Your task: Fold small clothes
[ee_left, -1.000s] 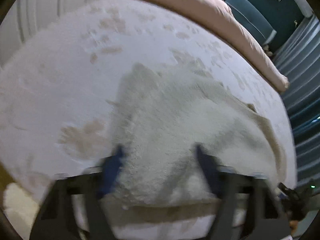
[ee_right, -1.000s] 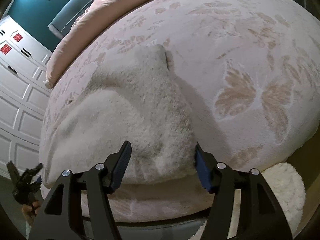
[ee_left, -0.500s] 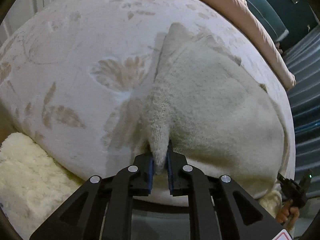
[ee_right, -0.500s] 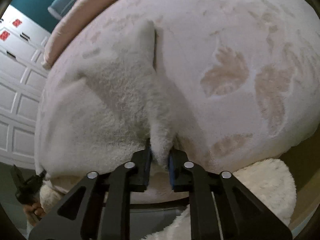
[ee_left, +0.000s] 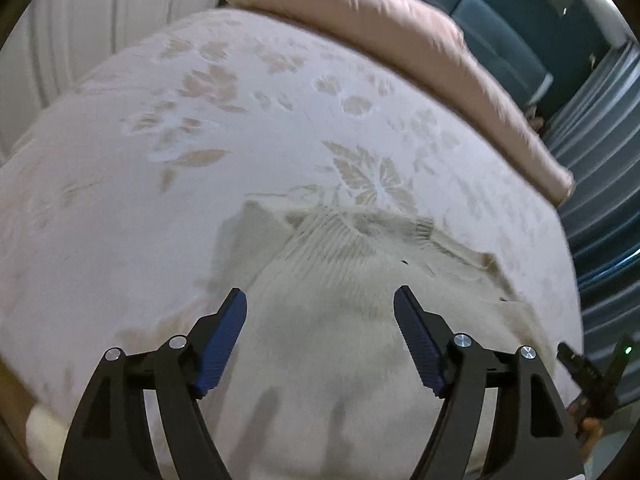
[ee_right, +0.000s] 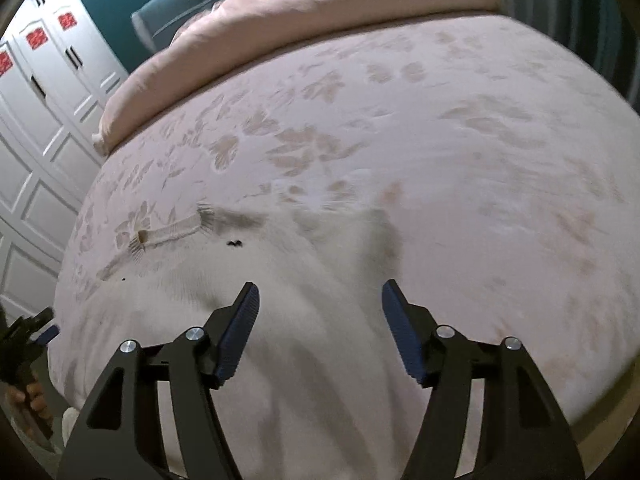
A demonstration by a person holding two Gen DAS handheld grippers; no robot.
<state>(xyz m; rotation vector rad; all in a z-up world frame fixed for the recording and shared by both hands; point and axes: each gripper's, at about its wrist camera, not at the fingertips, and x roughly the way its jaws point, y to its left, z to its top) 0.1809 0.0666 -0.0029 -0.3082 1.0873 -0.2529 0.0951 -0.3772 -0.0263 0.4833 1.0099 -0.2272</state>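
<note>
A cream knitted garment (ee_left: 344,304) lies spread on the bed, its ribbed edge away from me. It also shows in the right wrist view (ee_right: 304,300), blurred by motion. My left gripper (ee_left: 320,300) is open and empty above the garment's near part. My right gripper (ee_right: 320,294) is open and empty above the garment's right part. Each gripper shows at the edge of the other's view, the right one (ee_left: 592,372) and the left one (ee_right: 28,340).
The bed has a pale pink cover with a leaf pattern (ee_left: 200,92). A rolled pink duvet (ee_left: 400,36) lies along the far side before a teal headboard (ee_right: 200,4). White wardrobe doors (ee_right: 40,92) stand at the left.
Both grippers, shut on the garment's near corners half a second ago, have let go and opened. The garment now lies flatter, with its ribbed edge showing. Both views have lifted and tilted toward the headboard.
</note>
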